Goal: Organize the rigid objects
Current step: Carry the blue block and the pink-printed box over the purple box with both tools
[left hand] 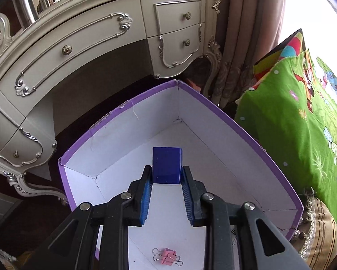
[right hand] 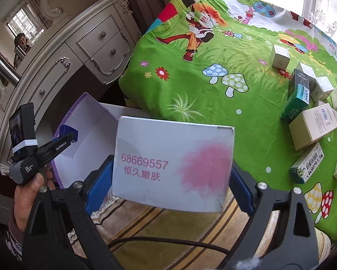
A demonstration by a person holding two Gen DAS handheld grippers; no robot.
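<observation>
My left gripper is shut on a blue block and holds it inside the purple-rimmed white cardboard box. A pink binder clip lies on the box floor below the gripper. In the right wrist view the left gripper with the blue block hangs over the same box. My right gripper is shut on a white carton with pink print and holds it above the bed edge, to the right of the purple box.
Several small cartons lie on the green cartoon bedspread at the right. A cream dresser with drawers stands behind the box. A curtain hangs beside it. A striped cushion lies under the right gripper.
</observation>
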